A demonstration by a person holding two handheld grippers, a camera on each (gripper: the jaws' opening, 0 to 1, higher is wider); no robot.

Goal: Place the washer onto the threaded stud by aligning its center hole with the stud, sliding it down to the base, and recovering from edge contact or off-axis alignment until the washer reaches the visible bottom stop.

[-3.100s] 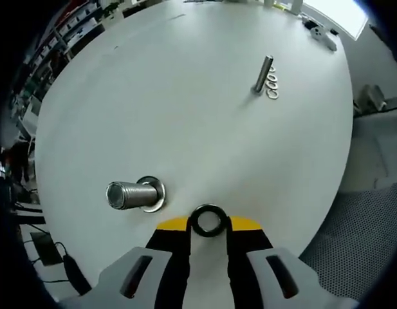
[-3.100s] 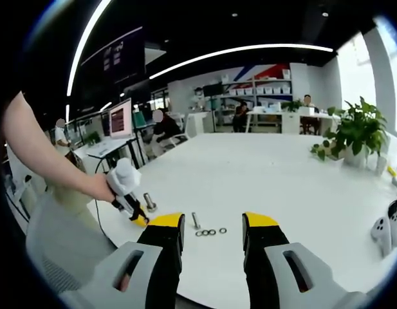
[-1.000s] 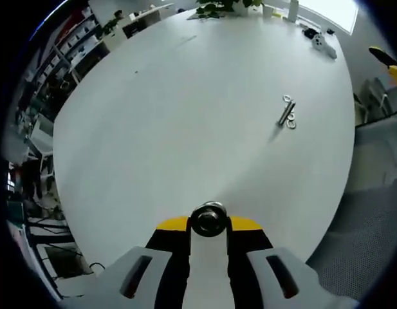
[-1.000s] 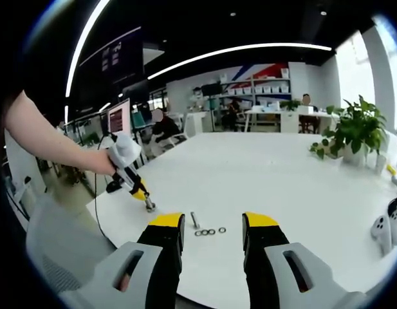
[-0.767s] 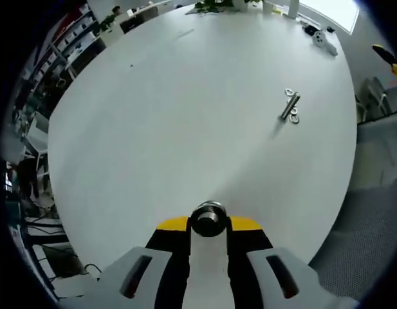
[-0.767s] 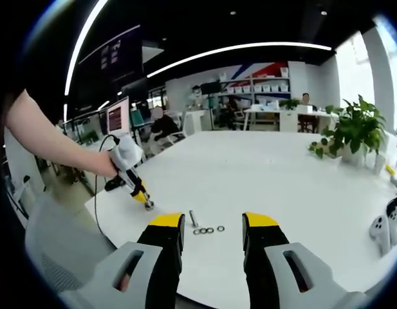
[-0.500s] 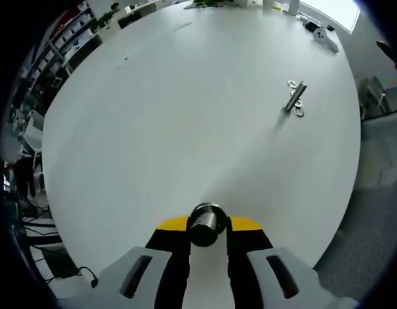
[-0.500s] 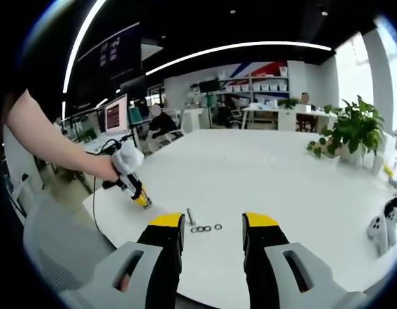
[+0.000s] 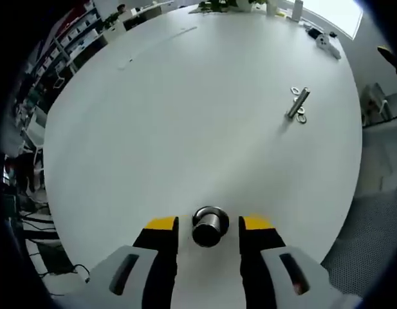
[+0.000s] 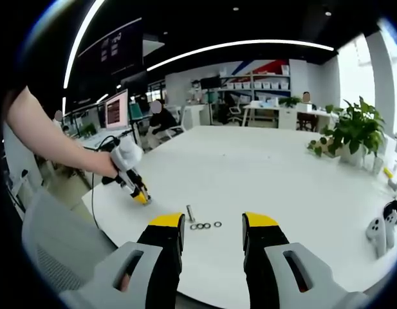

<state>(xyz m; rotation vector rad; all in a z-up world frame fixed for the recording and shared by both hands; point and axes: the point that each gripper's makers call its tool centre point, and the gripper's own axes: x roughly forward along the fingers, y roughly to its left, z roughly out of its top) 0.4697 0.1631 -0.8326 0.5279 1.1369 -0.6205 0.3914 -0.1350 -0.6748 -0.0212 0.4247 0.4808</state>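
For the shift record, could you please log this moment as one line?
left tool: open, astride threaded stud | washer: cannot tell | right tool: open, idle | spare washers: on table

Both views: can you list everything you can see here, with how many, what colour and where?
threaded stud: one, silver, upright on the table between the left gripper's fingers, seen end-on
thin stud: one, silver, standing far across the table
loose washers: about four, silver, in a row on the table beside the thin stud
table: one, white, round-edged
white controllers: two, at the table's far right edge in the right gripper view
potted plant: one, green, at the table's far side
monitor: one, lit, on a desk behind
left gripper: yellow-tipped fingers apart, either side of the threaded stud
right gripper: yellow-tipped fingers apart, above the table
arm: one, bare, holding the left gripper
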